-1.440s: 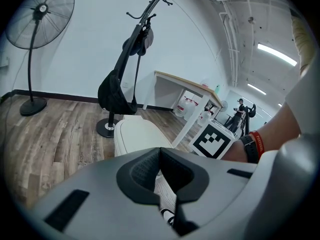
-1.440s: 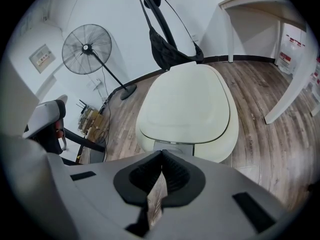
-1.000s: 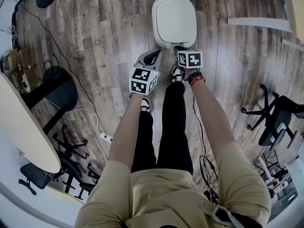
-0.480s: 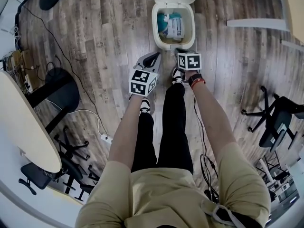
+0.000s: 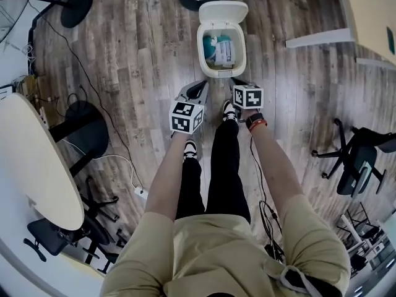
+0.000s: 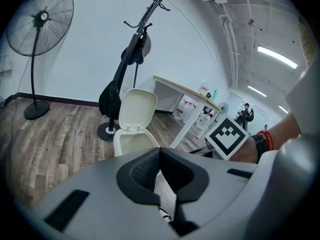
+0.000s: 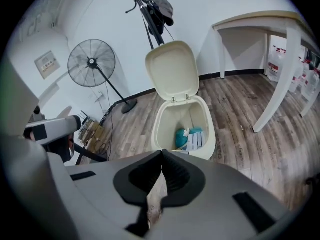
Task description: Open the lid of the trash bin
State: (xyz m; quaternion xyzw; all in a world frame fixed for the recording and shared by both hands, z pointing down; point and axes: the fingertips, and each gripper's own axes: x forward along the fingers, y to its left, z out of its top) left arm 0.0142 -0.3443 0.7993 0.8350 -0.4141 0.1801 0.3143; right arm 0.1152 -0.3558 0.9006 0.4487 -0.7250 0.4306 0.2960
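Lid (image 5: 223,8) stands upright behind the open trash bin (image 5: 202,48). Left gripper (image 6: 160,154) and right gripper (image 7: 162,156) are both pressed together, empty. Advise resting it fully back, without jolting.

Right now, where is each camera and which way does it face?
Head view: on the head, steeply down at the trash bin, lid up; arms, legs, left gripper, right gripper show.
Left gripper view: on the left gripper, along shut jaws toward the bin; right wrist shows.
Right gripper view: on the right gripper, over shut jaws into the bin.
All three share the open bin.
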